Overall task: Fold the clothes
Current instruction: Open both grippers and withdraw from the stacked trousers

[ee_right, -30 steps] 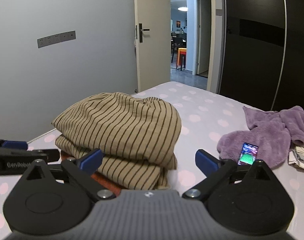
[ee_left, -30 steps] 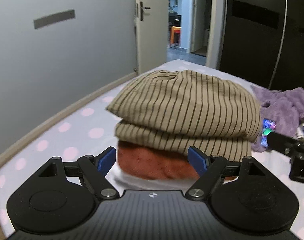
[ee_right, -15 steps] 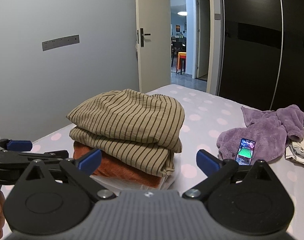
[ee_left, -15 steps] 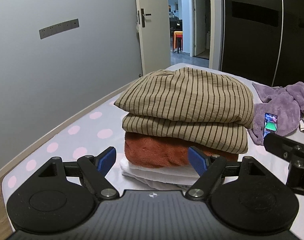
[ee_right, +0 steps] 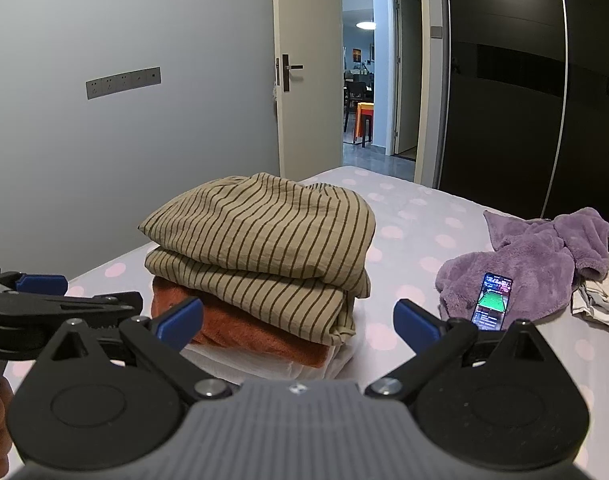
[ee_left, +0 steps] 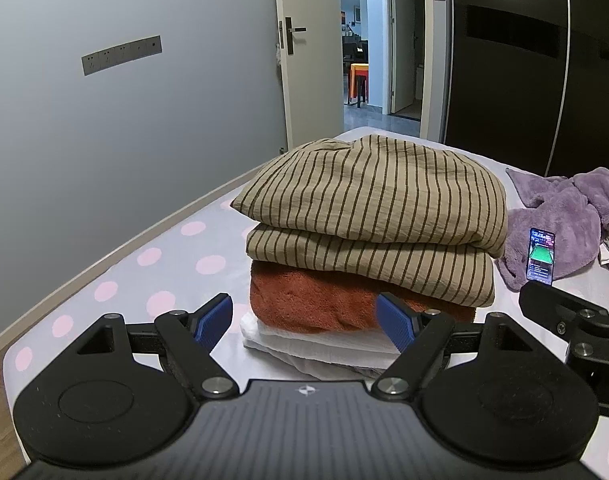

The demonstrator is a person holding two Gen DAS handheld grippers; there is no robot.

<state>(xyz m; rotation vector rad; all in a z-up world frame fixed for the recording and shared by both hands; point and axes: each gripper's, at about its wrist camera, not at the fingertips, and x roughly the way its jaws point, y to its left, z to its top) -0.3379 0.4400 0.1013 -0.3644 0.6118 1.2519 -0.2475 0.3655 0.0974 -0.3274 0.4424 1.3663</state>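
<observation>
Bed (ee_left: 176, 264), polka-dot sheet; open door at 12 o'clock. Folded stack, striped garment (ee_left: 376, 216) on top, centre. Purple fleece (ee_right: 544, 272) and phone (ee_right: 493, 300) at 3 o'clock. Left gripper (ee_left: 304, 322) and right gripper (ee_right: 298, 320): jaws wide, empty.

Both wrist views look low and close across the bed (ee_left: 176, 264) — sharing the folded stack (ee_right: 260, 252).

No text, label or number can be read anywhere; the lit screen of the phone (ee_right: 491, 301) on the purple garment (ee_right: 536, 268) is too small to make out.
</observation>
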